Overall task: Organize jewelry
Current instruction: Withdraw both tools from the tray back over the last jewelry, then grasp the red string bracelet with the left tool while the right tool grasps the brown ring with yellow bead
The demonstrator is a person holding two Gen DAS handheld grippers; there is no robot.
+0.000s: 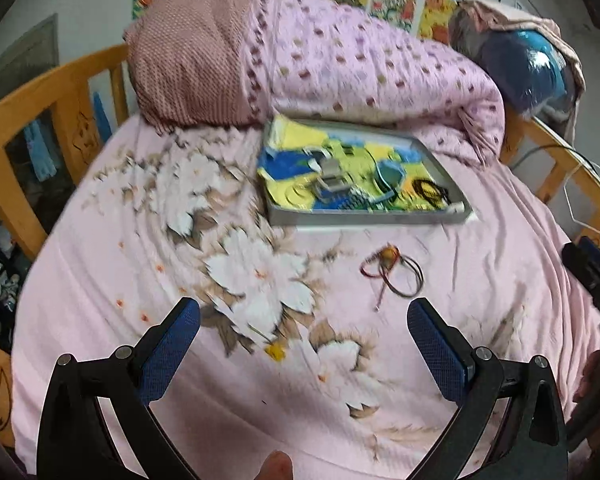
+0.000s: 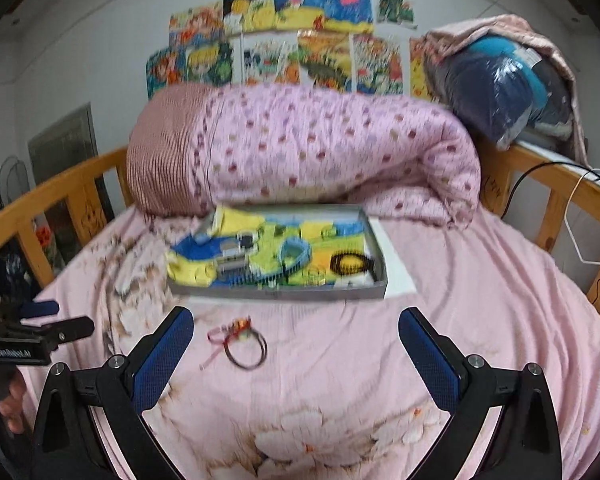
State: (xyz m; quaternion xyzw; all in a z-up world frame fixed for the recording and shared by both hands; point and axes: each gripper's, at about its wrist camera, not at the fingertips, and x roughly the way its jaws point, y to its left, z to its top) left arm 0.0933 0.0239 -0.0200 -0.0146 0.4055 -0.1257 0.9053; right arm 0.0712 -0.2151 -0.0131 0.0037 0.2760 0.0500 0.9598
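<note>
A dark hair tie with an orange charm and a pink ribbon (image 1: 392, 270) lies on the pink floral bedsheet, in front of a grey tray (image 1: 364, 216). It also shows in the right wrist view (image 2: 244, 342). The tray (image 2: 280, 292) has a yellow, blue and green lining and holds a black hair tie (image 1: 430, 190), a blue band (image 1: 388, 176) and other small items. My left gripper (image 1: 304, 316) is open and empty, short of the hair tie. My right gripper (image 2: 296, 326) is open and empty, with the hair tie near its left finger.
A rolled pink quilt (image 2: 320, 148) lies behind the tray. Wooden bed rails (image 2: 52, 204) run along both sides. A blue bundle (image 2: 508, 92) sits at the back right, with cables (image 2: 580, 216) by the right rail. Pictures hang on the wall.
</note>
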